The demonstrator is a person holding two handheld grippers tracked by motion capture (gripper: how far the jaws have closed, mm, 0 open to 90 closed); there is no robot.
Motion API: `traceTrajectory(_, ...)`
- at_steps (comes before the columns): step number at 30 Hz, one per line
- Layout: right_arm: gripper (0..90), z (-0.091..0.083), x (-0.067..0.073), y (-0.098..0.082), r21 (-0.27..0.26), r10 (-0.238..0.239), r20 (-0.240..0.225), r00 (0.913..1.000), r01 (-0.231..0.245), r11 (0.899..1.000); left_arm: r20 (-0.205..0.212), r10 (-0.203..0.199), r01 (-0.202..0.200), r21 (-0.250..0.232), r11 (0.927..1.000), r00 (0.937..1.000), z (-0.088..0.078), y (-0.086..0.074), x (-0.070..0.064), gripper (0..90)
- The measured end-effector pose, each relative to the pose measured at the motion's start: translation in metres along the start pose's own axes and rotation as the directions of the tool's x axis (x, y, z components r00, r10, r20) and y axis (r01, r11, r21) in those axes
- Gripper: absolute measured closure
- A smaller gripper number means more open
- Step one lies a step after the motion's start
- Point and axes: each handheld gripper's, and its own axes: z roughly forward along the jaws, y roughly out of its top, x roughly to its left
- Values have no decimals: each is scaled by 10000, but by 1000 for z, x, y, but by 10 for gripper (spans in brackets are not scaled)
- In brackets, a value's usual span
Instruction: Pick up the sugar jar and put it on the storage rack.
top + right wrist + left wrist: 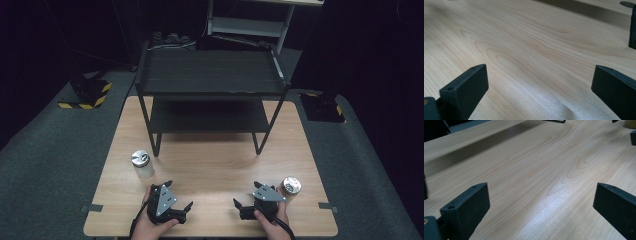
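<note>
My left gripper (181, 196) rests low at the wooden table's (215, 165) front edge, jaws open and pointing toward the middle. My right gripper (245, 194) mirrors it from the right, also open. In the left gripper view, the left gripper (541, 200) has only bare wood between its wide jaws, and the same goes for the right gripper (540, 80) in the right gripper view. A pale jar with a silver lid (142, 164) stands just behind the left gripper. A gold-toned can (290, 187) stands upright beside my right hand.
A black two-tier shelf rack (210, 75) stands on the back half of the table, its legs near the middle. Grey carpeted floor (45, 165) surrounds the table. A white frame (250, 25) stands in the dark behind.
</note>
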Motion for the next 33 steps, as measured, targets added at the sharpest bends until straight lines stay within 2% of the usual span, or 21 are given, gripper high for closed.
traceTrajectory(5, 7, -1, 0, -3, -156, 64, 5, 10000, -64, 9999, 109, -283, 284, -78, 9996, 9995, -1, -2, 5, 13)
traceTrajectory(16, 7, -2, 3, -3, -151, 1, 124, 9999, 1, 9999, 165, -347, 355, -462, 9983, 9993, -8, -7, 4, 13)
traceTrajectory(20, 7, -2, 3, -3, -179, 126, 170, 9998, -123, 9998, 28, -400, 401, -688, 9968, 9992, -14, -5, 4, 12)
traceTrajectory(26, 7, -2, 4, -4, -219, 60, 228, 9997, -55, 9997, -91, -450, 441, -828, 9956, 9989, -19, -2, 6, 10)
traceTrajectory(33, 7, -3, 5, -6, -306, 127, 314, 9994, -117, 9995, -540, -542, 479, -1123, 9925, 9971, -33, 4, 12, 10)
